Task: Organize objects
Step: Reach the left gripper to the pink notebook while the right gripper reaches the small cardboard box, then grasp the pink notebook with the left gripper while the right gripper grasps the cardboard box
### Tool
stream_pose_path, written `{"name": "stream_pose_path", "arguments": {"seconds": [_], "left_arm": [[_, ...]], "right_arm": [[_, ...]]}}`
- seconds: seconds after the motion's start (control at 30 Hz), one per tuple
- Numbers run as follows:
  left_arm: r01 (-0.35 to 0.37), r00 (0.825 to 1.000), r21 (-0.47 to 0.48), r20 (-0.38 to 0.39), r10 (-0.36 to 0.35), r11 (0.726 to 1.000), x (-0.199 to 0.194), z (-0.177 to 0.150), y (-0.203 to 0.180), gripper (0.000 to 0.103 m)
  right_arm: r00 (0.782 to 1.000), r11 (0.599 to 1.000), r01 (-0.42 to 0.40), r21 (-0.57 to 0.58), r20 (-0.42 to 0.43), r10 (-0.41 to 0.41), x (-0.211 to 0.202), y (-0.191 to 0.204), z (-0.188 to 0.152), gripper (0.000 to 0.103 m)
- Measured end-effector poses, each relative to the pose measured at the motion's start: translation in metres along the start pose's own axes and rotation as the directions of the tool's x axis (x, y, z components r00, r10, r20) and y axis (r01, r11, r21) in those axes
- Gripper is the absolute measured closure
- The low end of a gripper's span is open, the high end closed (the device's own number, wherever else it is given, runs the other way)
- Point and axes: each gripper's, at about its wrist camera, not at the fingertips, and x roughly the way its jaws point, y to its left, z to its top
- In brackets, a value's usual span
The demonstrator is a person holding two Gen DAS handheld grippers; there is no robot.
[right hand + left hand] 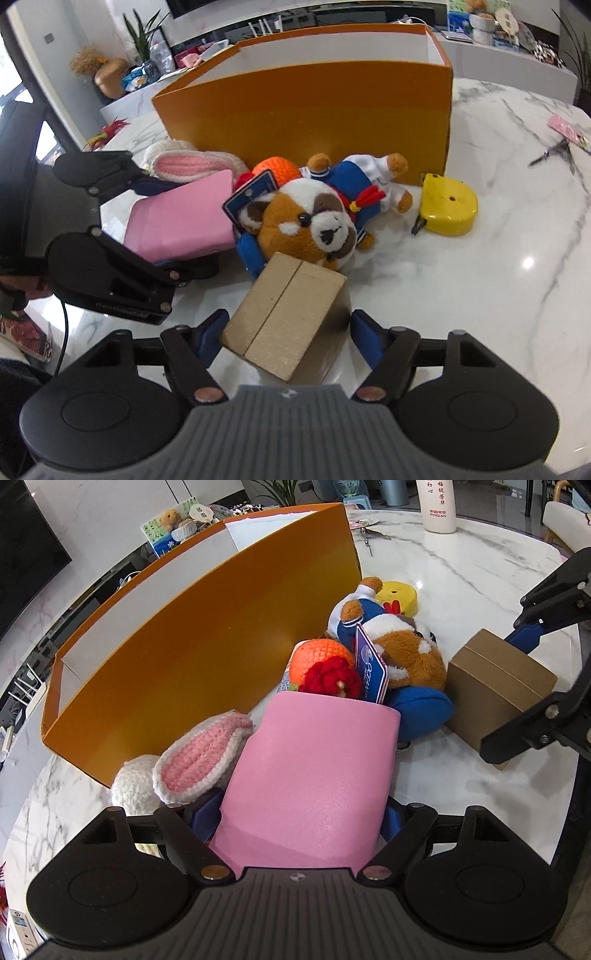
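Marble tabletop (461,295) carries an orange box (306,118) with toys heaped before it; my left gripper (299,812) straddles a pink case (310,775), jaws spread, while my right gripper (288,336) brackets a tan cardboard box (288,317), pads not touching

My white marble desk (480,295) gleams; behind it, upper frame, a low white cabinet (517,66), potted plants (142,33), dark screen (26,579).

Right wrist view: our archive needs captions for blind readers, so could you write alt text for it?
A tan cardboard box sits between the open fingers of the right tool on a white marble table. Behind it lie a plush dog, a yellow tape measure and a pink case, before a large orange box.
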Motion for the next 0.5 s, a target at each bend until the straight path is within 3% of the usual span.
{"name": "stream_pose_path", "arguments": {"seconds": [0.27, 0.5], "left_arm": [[-0.027, 1.000, 0.023, 0.007, 0.026, 0.999, -0.005, -0.003, -0.008, 0.008], [-0.027, 0.999, -0.073, 0.025, 0.028, 0.997, -0.019, -0.009, 0.000, 0.008]], "right_arm": [[1.000, 1.000, 0.005, -0.004, 0.031, -0.005, -0.010, -0.007, -0.004, 0.040], [0.999, 1.000, -0.001, 0.027, 0.047, 0.000, -0.017, -0.015, -0.006, 0.046]]}}
